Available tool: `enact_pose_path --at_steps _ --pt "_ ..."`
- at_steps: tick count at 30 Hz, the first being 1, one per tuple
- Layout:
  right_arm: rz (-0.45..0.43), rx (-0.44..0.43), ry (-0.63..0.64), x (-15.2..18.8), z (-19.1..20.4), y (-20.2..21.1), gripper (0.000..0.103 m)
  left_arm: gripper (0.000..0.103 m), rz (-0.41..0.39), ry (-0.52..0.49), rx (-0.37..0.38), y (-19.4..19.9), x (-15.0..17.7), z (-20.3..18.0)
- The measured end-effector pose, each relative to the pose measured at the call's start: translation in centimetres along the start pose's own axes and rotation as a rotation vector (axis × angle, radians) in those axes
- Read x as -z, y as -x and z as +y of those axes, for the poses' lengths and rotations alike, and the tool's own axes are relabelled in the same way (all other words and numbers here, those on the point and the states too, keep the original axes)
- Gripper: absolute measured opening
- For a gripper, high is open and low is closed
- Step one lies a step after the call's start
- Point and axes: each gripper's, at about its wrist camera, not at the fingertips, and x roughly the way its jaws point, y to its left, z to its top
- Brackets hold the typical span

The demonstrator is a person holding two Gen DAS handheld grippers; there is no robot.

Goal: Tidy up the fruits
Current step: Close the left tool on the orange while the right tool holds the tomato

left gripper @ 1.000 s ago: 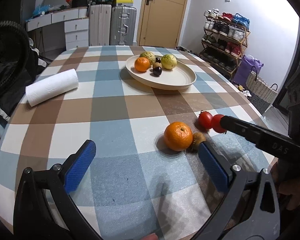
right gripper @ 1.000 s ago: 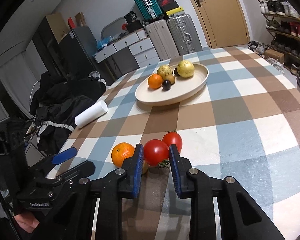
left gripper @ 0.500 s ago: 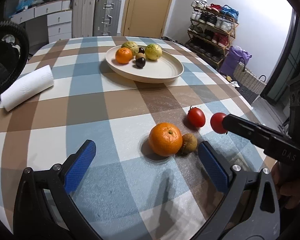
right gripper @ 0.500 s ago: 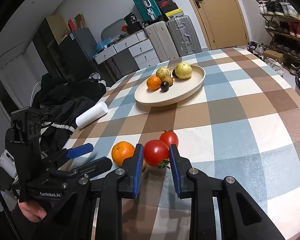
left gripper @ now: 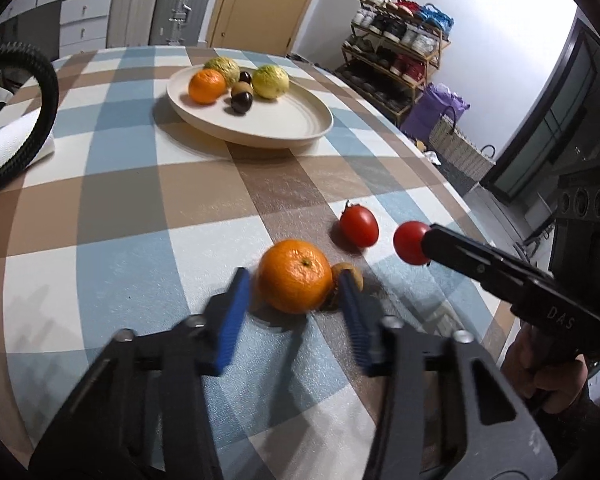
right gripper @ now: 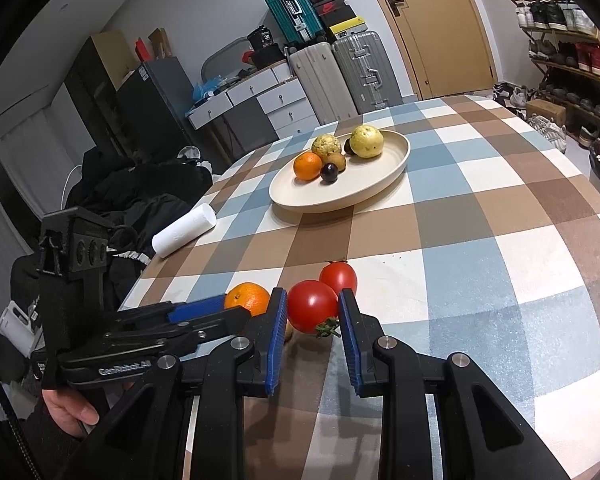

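On the checked tablecloth an orange [left gripper: 292, 270] sits between the blue fingers of my left gripper [left gripper: 293, 282]. The jaws stand narrow around it, with a thin gap still showing on its left side. A brown kiwi [left gripper: 351, 273] lies against the orange, just behind the right finger. My right gripper [right gripper: 313, 314] is shut on a red tomato [right gripper: 311, 305], which the left wrist view shows held a little above the cloth. A second tomato [right gripper: 339, 276] rests on the table just beyond it. The cream plate [right gripper: 340, 196] farther back holds an orange, two yellow-green fruits and small dark fruits.
A white paper roll [right gripper: 184, 230] lies at the table's left edge beside dark clothing. A hand [right gripper: 68, 408] holds the left gripper's handle. Suitcases, drawers, a door and a shoe rack stand beyond the table. The table's near right edge is close to the tomatoes.
My left gripper has moved forward to the orange and its jaws have narrowed from wide open to the fruit's width. The right gripper has lifted its tomato slightly away from the other one.
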Motion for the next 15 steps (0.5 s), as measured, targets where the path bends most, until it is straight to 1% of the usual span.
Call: enact_pose_path --at_steps 6,15 --pt "0.005 0.003 0.010 0.0 0.3 -0.1 0.027 0.033 -0.017 0.009 0.030 0.4 0.0 0.3" --pt "0.005 0.001 0.014 -0.5 0.3 -0.6 0.027 0.032 -0.042 0.017 0.050 1.2 -0.2 0.7"
